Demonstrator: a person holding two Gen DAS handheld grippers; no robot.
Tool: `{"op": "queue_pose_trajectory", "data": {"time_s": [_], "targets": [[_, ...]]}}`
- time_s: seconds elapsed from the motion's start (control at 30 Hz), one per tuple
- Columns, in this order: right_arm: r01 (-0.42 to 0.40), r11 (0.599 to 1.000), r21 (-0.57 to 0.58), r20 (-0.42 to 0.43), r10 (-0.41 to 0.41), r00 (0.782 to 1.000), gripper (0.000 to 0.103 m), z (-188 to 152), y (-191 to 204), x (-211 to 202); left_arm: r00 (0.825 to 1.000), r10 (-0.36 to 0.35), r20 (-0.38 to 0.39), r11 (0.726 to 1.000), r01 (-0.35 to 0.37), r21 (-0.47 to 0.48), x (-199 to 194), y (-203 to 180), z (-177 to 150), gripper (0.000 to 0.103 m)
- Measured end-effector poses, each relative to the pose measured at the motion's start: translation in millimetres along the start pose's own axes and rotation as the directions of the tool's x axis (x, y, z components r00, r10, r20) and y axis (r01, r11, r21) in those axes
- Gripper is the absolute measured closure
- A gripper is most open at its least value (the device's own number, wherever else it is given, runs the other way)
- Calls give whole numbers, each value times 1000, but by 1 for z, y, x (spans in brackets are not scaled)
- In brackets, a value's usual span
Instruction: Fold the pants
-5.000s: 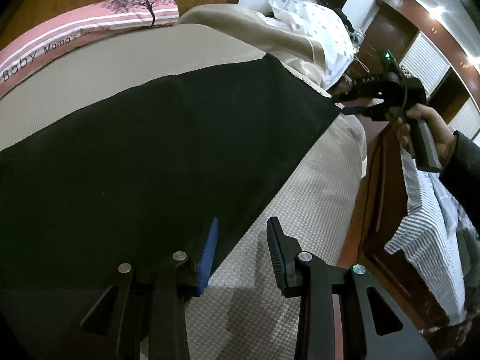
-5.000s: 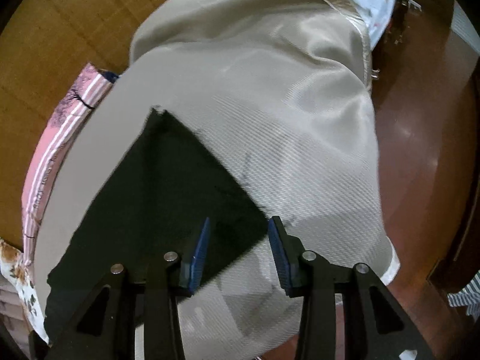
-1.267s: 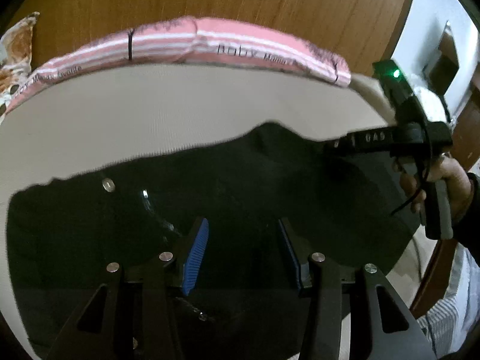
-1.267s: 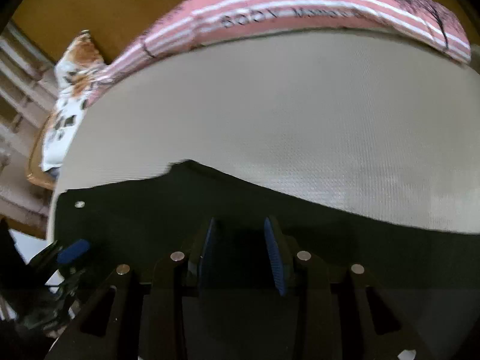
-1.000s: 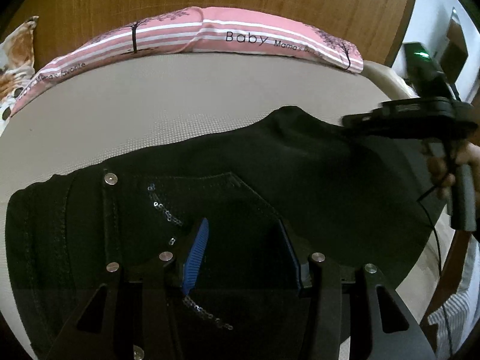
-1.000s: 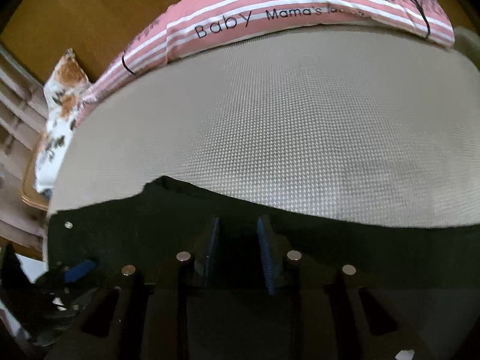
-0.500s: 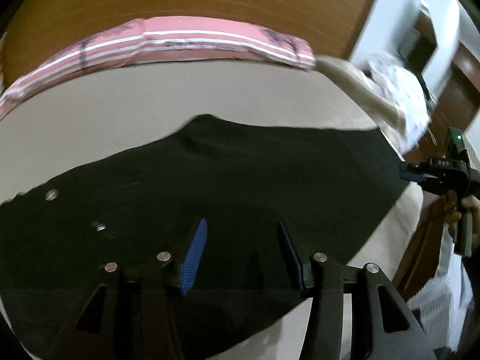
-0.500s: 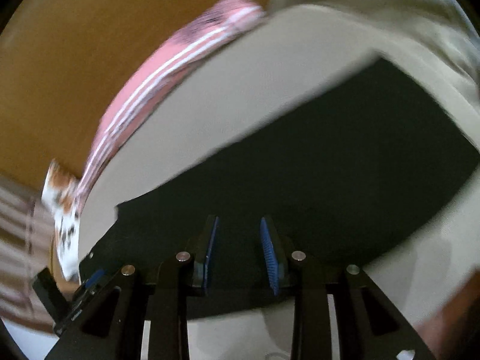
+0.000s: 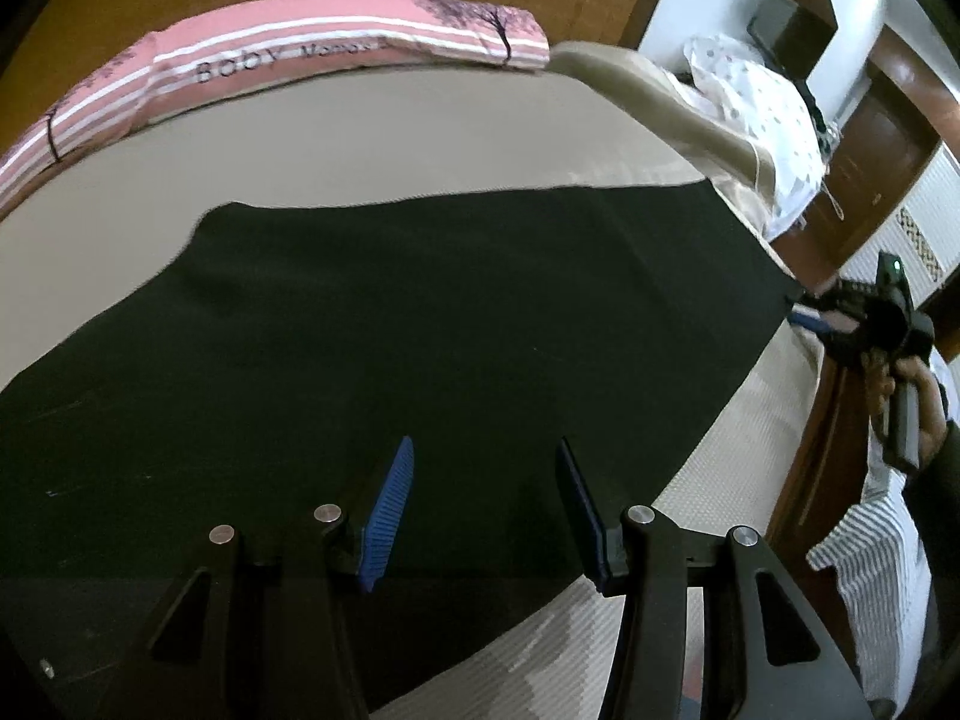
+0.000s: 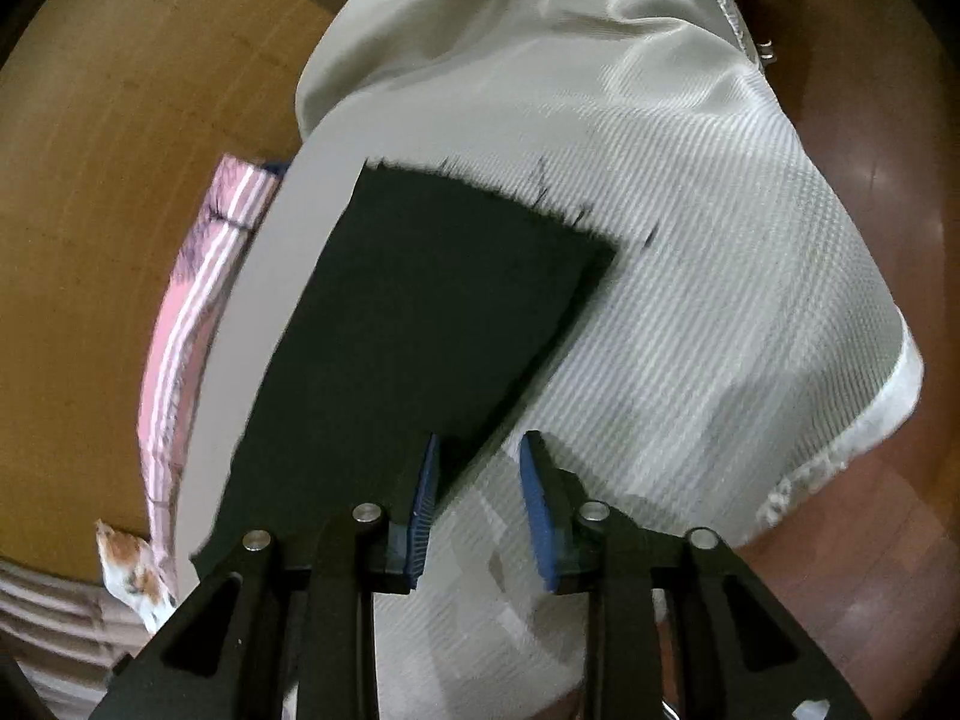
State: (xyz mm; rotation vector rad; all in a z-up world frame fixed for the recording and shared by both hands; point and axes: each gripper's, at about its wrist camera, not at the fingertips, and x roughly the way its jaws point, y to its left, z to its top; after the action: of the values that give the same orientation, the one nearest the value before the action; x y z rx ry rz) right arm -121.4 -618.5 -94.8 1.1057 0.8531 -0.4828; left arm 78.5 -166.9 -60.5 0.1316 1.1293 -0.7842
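Left wrist view: bed (image 9: 420,138) bearing black pants (image 9: 420,330), spread flat. Left gripper (image 9: 483,510) fingers apart, empty; right gripper (image 10: 477,504) fingers closing over the hem-side edge, nothing pinched. Risk: catching 1 layer only, dragging a crooked fold.

Black gripper (image 9: 486,468) frames, ribbed blue pads (image 9: 393,492), silver screws; dark sleeve (image 9: 939,498).

bare bed (image 9: 420,138) lies open beyond the black pants (image 9: 420,312); a pink pillow (image 9: 312,54) and heaped bedding (image 9: 750,114), seemingly, block the far edge.
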Motion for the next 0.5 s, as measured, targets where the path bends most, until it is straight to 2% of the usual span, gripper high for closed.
{"op": "queue_pose_trajectory", "data": {"time_s": [0.2,0.3,0.4,0.5], "targets": [[14,1000,20,45,-15,999,85,27,-3,7,1000,5,-28,1000,-5,-7,15,-2,-1,52],[16,1000,26,64,-18,998,89,37,-5,11,1000,14,-14,1000,-14,-5,16,-2,-4,52],[8,999,38,60,-10,998,92,40,-4,13,1000,17,-7,1000,-17,6,17,-2,-5,51],[17,1000,0,62,-17,998,95,39,5,7,1000,9,1,1000,-9,-4,17,0,-5,51]]}}
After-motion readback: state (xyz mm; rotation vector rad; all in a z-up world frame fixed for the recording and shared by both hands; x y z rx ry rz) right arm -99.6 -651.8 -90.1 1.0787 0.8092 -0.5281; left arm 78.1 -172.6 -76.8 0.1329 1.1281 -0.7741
